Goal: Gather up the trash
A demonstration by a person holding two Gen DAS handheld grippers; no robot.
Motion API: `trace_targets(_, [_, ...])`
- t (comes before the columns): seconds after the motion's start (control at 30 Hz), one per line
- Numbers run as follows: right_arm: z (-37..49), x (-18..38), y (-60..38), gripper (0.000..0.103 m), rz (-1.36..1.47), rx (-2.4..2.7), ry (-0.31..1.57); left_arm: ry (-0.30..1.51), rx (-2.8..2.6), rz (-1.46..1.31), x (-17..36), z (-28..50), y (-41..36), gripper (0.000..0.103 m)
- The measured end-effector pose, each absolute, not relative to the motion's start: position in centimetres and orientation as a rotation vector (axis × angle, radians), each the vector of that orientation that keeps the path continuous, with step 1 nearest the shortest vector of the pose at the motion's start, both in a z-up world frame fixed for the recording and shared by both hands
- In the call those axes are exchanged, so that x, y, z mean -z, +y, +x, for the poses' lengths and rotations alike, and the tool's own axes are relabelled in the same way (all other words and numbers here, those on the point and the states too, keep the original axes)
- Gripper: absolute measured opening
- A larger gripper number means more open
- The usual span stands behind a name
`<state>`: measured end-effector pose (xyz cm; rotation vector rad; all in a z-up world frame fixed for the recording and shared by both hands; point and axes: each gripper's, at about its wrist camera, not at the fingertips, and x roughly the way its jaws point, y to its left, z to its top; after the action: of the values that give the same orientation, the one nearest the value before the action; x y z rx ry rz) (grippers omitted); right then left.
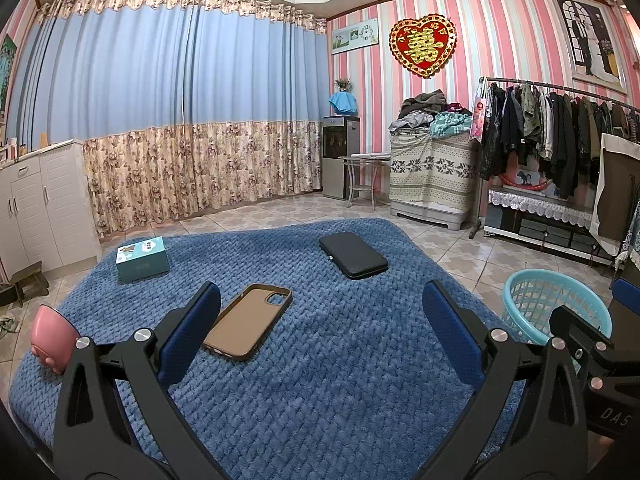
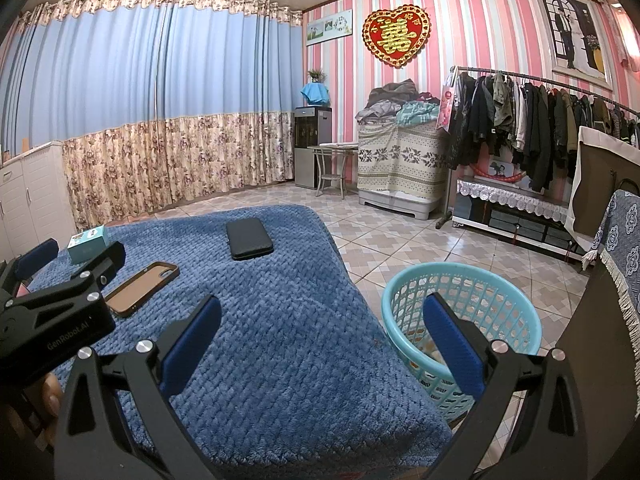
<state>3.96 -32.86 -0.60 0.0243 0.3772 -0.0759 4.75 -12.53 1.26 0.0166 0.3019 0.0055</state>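
A light blue plastic basket [image 2: 460, 300] stands on the floor at the right edge of the blue blanket [image 2: 260, 320]; small bits lie at its bottom. It also shows in the left wrist view [image 1: 552, 300]. My right gripper [image 2: 320, 340] is open and empty, its right finger over the basket. My left gripper [image 1: 320, 340] is open and empty above the blanket, its left finger beside a brown phone case [image 1: 248, 320]. The left gripper also shows in the right wrist view [image 2: 68, 264].
On the blanket lie a black zip case [image 1: 354, 255], a teal box [image 1: 142, 258] and a pink object [image 1: 52, 338] at the left edge. White cabinets [image 1: 28, 208] stand left. A clothes rack [image 1: 560, 132], a covered appliance [image 1: 432, 168] and a water dispenser [image 1: 340, 156] line the far wall.
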Motion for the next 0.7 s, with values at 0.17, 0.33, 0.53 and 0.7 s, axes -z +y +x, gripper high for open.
trace_targets(0.17, [3.94,0.58,-32.94,0.098,0.022,0.077,0.377,0.298,-0.005,0.017,-1.24,4.79,-12.46,0.098])
trace_targets(0.33, [3.94,0.60,-33.03,0.099,0.024,0.076,0.379,0.298,-0.006,0.018,-1.18,4.81,-12.49,0.098])
trace_targets(0.53, [3.94,0.66,-32.93,0.099,0.023,0.076,0.377,0.298,-0.005,0.019,-1.15,4.83,-12.50,0.098])
trace_targets(0.7, [3.92,0.63,-32.99,0.098,0.024,0.076,0.377,0.298,-0.005,0.018,-1.16,4.83,-12.51,0.098])
